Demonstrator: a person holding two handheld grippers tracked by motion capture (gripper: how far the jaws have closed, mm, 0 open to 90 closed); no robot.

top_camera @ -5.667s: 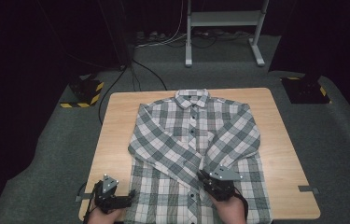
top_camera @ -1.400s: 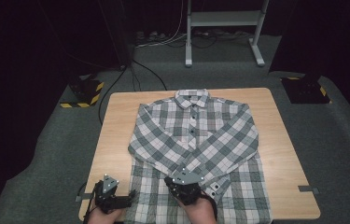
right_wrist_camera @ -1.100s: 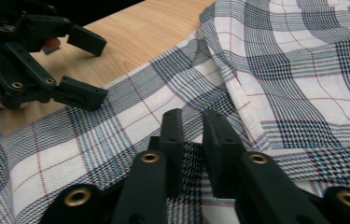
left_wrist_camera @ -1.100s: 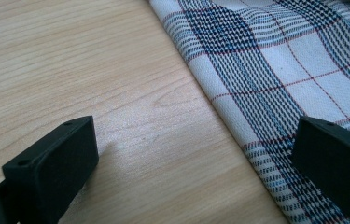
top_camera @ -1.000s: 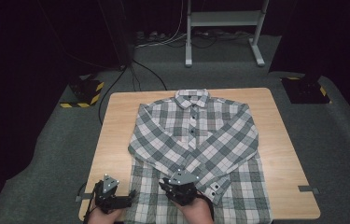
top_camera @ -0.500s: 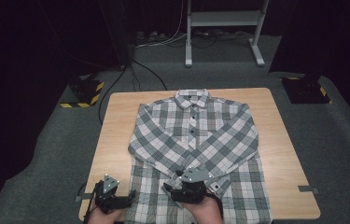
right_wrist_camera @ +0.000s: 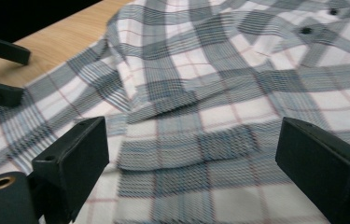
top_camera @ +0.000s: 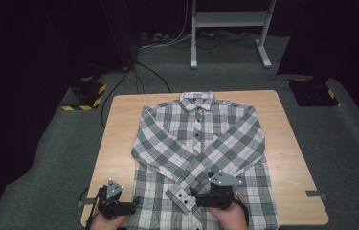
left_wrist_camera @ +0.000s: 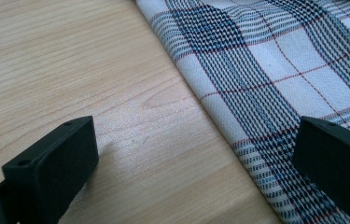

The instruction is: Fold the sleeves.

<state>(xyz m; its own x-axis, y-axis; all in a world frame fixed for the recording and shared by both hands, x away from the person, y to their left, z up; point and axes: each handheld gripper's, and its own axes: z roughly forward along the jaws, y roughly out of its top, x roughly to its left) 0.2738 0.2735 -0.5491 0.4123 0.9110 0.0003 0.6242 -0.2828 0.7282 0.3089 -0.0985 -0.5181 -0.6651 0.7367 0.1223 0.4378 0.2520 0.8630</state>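
Tongs in the right hand (top_camera: 201, 200) stand wide apart, their jaws having just been opening, and nothing is pinched between them; in the right gripper view the folded sleeve cuff (right_wrist_camera: 189, 147) lies flat on the shirt body in the gap ahead of the right tongs (right_wrist_camera: 191, 158). The left tongs (left_wrist_camera: 196, 158) are also spread wide and empty, one jaw over bare wood and the other over the shirt's side edge.

From above, the left tongs (top_camera: 131, 207) sit at about 7 o'clock on the light wooden table (top_camera: 119, 124), just beside the shirt's hem corner, while the right tongs are at about 6 o'clock, over the lower front of the garment.

The white, grey and navy checked button-up shirt (top_camera: 201, 143) lies face up in the middle of the table, collar toward 12 o'clock, both sleeves folded across the chest, the buttoned cuff (top_camera: 183, 194) touching the fabric just at 9 o'clock of the right tongs.
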